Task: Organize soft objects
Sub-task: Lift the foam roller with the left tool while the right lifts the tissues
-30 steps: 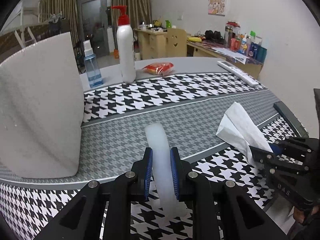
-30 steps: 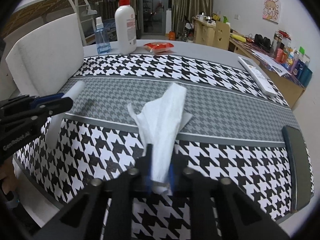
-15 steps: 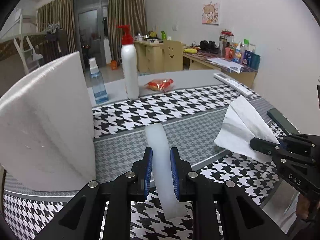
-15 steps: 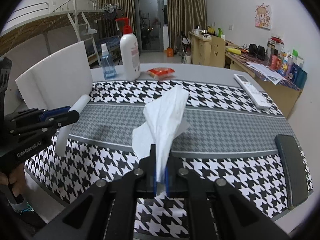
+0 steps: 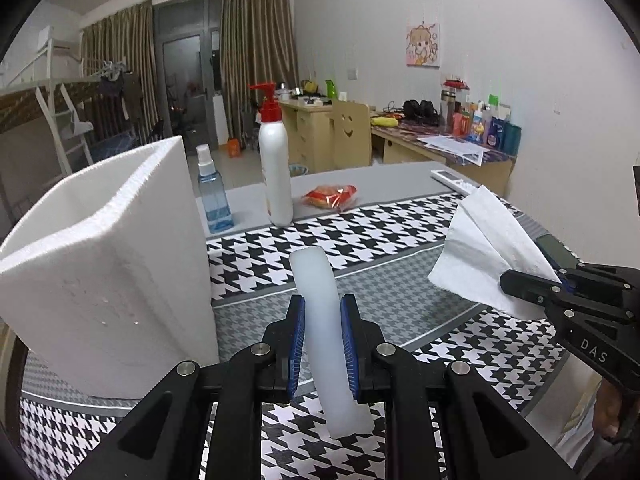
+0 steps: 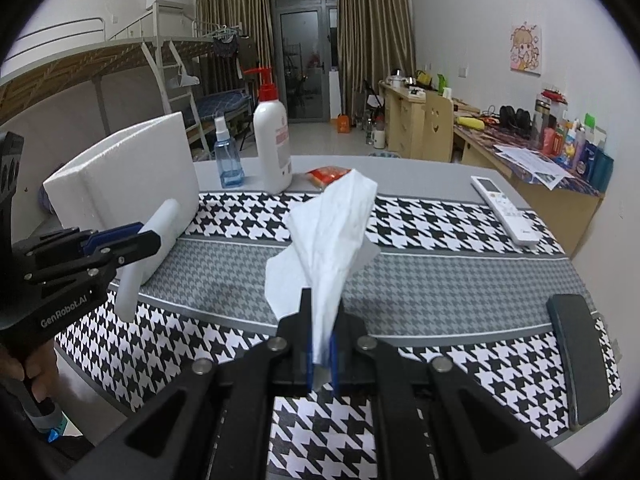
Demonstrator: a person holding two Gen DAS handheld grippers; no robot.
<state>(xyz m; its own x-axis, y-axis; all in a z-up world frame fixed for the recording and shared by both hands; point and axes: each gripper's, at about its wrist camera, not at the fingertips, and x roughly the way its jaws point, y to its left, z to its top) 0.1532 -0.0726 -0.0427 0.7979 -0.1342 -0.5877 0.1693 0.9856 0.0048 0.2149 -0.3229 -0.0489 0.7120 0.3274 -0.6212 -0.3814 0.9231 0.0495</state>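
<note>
White foam stick (image 5: pixel 326 336) pinched in left gripper (image 5: pixel 323 344), tissue (image 6: pixel 334 236) clamped in right gripper (image 6: pixel 320 354), both above houndstooth cloth (image 6: pixel 440 224), right of styrofoam box (image 5: pixel 108 264). Risks imo: tissue tearing at pinch, stick snagging box rim.

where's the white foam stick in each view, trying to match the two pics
Left wrist view: the white foam stick stands at bottom centre, clamped in the left hand-held gripper.
Right wrist view: it sits at the left edge, in front of the white foam box.
Shared landmark: the red-capped pump bottle.
</note>
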